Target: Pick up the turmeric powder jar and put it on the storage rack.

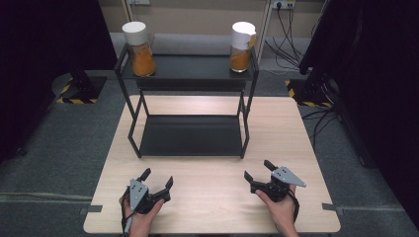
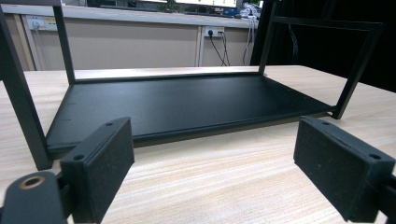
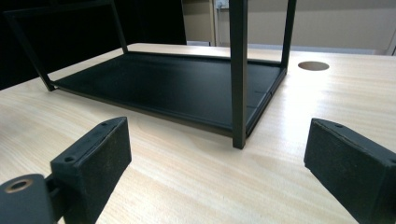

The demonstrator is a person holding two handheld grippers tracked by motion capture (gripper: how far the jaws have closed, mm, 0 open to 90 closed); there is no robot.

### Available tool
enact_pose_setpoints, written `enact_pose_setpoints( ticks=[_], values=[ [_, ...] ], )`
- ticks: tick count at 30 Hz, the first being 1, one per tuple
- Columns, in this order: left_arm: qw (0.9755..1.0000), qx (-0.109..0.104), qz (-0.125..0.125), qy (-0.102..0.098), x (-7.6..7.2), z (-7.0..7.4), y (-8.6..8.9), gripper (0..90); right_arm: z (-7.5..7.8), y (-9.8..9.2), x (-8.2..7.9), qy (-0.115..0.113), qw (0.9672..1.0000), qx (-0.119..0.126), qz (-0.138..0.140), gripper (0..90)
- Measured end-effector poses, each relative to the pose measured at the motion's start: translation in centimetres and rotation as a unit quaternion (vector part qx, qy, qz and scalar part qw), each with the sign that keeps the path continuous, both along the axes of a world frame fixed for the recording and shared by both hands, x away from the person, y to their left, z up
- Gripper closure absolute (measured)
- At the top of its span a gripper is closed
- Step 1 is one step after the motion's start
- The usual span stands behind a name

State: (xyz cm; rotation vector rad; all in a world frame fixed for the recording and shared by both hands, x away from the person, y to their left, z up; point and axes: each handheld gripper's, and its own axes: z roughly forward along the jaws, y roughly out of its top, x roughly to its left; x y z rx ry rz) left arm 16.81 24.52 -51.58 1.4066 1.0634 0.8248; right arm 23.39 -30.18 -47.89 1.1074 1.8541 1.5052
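Observation:
A black two-tier metal rack [image 1: 190, 79] stands at the far middle of the wooden table [image 1: 212, 197]. Two jars with white lids and orange contents sit on its top shelf, one at the left end [image 1: 139, 48] and one at the right end [image 1: 242, 46]. The lower shelf [image 2: 177, 102] [image 3: 173, 86] is bare. My left gripper [image 1: 158, 177] [image 2: 210, 172] rests low near the front left edge, open and holding nothing. My right gripper [image 1: 260, 170] [image 3: 217, 172] is near the front right, open and holding nothing, pointing at the rack's front right leg [image 3: 238, 74].
A round cable hole [image 3: 313, 66] is in the tabletop right of the rack. Dark curtains and stand bases with yellow-black tape [image 1: 74, 91] flank the table. Wall sockets and cables [image 1: 284, 29] lie behind it. Bare wood lies between the grippers and the rack.

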Motion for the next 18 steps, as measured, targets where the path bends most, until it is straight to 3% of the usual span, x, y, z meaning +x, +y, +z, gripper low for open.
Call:
enact_pose_setpoints(
  ticks=[6, 18],
  values=[
    [1.0, 0.0, 0.0, 0.0, -0.01, -0.01, 0.0, 11.8, -0.79, -0.07, -0.19, 0.004, 1.0, 0.003, -0.003, 7.6],
    [1.0, -0.003, -0.004, 0.002, 0.05, 0.01, 0.14, 11.5, -0.82, -0.16, -0.36, -0.002, 1.0, 0.005, -0.001, 7.3]
  ],
)
